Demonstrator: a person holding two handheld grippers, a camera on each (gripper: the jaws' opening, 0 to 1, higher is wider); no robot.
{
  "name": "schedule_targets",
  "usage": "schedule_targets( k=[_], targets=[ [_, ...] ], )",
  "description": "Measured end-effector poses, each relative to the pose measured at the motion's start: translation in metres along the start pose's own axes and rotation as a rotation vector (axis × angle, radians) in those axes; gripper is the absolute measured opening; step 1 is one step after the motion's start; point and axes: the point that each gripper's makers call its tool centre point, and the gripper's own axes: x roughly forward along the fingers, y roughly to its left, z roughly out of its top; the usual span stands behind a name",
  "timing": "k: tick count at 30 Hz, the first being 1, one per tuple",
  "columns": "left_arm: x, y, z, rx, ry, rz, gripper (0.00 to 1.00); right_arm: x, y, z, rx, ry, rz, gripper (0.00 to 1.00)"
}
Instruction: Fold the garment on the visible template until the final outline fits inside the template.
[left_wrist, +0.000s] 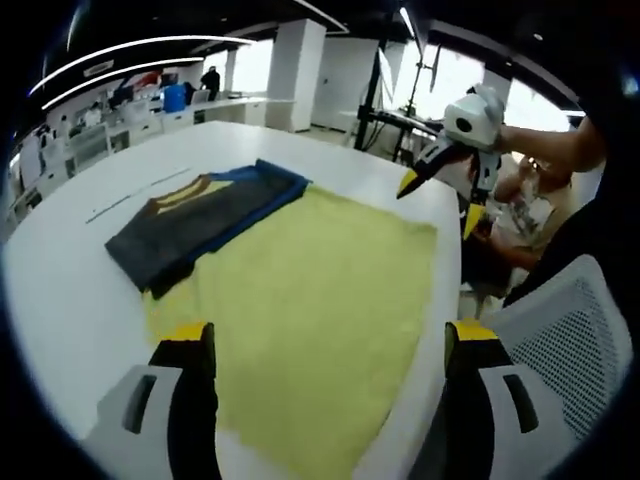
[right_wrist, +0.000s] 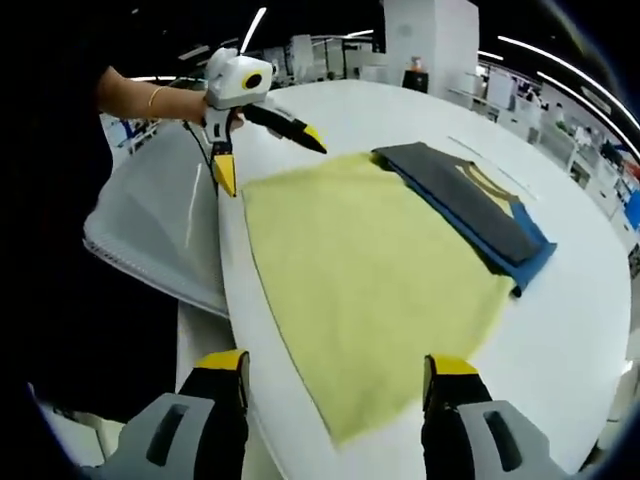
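A yellow template sheet (left_wrist: 310, 300) (right_wrist: 370, 280) lies flat on the white table (left_wrist: 70, 290) (right_wrist: 580, 300). A folded garment (left_wrist: 200, 215) (right_wrist: 470, 200), dark grey over blue with a yellow collar, rests along the sheet's far edge, partly on it and partly on the table. My left gripper (left_wrist: 328, 345) is open above the sheet's near edge with nothing between its jaws; the right gripper view shows it (right_wrist: 270, 158) hovering over a corner of the sheet. My right gripper (right_wrist: 338, 370) is also open and empty, and it (left_wrist: 438, 203) hangs in the air above the opposite corner.
A mesh chair (left_wrist: 570, 330) (right_wrist: 160, 220) stands close against the table edge beside the sheet. A person's arm (left_wrist: 550, 145) (right_wrist: 150, 100) holds each gripper. Desks and pillars stand in the office beyond the table.
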Motion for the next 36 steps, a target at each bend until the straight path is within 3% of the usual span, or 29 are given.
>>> schedule_targets(
  k=[6,15,19,36],
  targets=[
    [-0.009,-0.004,-0.016,-0.009,0.02,0.006,0.8,0.002,-0.002,-0.011,-0.034,0.051,-0.011,0.59],
    [-0.015,-0.007,-0.044,0.098,0.13,0.041,0.58,0.008,-0.004,-0.029,-0.09,0.127,-0.018,0.47],
    [-0.017,-0.009,-0.056,0.151,0.18,0.034,0.55,0.009,-0.005,-0.035,-0.113,0.151,-0.021,0.43],
    [-0.022,-0.009,-0.077,0.222,0.272,0.016,0.42,0.015,-0.009,-0.051,-0.205,0.234,-0.022,0.29]
  ],
)
